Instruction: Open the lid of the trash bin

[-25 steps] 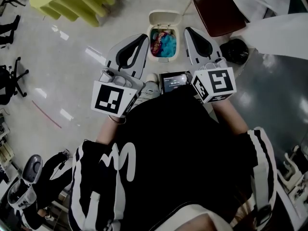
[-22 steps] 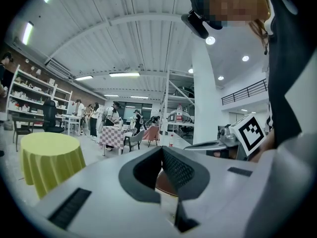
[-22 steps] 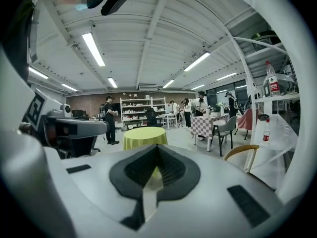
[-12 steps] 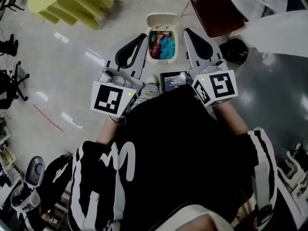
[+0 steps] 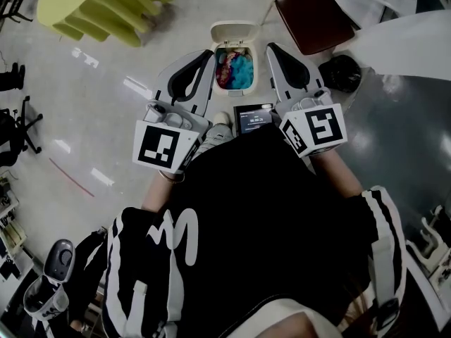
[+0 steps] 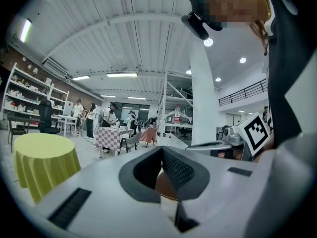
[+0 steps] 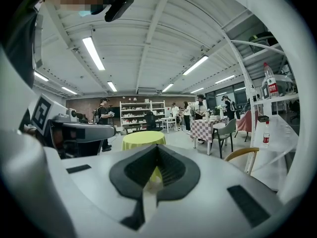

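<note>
The trash bin [image 5: 233, 87] stands on the floor [image 5: 113, 111], directly between the tips of the two sets of fingers and slightly beyond them. The left gripper [image 5: 209, 54] is just beside its left wall and the right gripper [image 5: 271, 48] just beside its right wall, and neither touches it. In both gripper views the fingers are clenched on nothing. The dark pads [image 6: 176, 170] of the left gripper meet along one line, as do the right gripper's pads [image 7: 168, 170], with only the room showing through the gap behind them.

The lid [image 5: 235, 31] already stands open. It is swung back on the side of the bin farthest from the fingers, with its pale inner face turned up. The mouth of the bin is uncovered, and red and blue waste [image 5: 233, 67] fills it.

The bin looks like a small, thin-walled plastic one, so it is probably light and stiff, with a smooth surface that clenched fingers could slide on. It could scoot or tip if pushed sideways. The lid is likely lighter and swings freely on its hinge. The best place to hold or nudge it would be the free lip opposite the hinge, the edge now farthest from the fingertips.

The bin is a rounded rectangle whose long axis runs straight away from the person, parallel to both grippers. Its mouth faces up, and the hinge line runs crosswise at the far short end.
</note>
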`<act>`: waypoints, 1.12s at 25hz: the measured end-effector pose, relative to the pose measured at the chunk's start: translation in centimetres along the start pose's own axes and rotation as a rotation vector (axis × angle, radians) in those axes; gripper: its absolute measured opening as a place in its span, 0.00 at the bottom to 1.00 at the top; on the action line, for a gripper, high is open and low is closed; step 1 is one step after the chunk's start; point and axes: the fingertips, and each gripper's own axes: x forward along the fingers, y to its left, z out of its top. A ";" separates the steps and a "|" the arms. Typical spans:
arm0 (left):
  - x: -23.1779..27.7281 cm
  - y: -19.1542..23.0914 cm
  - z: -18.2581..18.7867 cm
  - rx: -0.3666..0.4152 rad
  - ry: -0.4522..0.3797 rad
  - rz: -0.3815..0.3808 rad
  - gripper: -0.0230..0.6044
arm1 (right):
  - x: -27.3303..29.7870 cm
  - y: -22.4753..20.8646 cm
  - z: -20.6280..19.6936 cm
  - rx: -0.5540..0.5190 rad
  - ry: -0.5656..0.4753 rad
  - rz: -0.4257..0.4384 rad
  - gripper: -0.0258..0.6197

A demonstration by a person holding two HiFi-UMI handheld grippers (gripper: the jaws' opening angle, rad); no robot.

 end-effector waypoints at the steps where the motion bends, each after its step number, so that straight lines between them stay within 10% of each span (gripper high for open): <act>1: 0.0 0.1 0.0 -0.001 0.000 0.000 0.05 | 0.2 0.1 0.0 0.000 0.001 0.002 0.04; 28: 0.0 0.0 0.0 0.000 0.003 -0.007 0.05 | 0.4 0.7 0.1 0.019 -0.005 0.038 0.04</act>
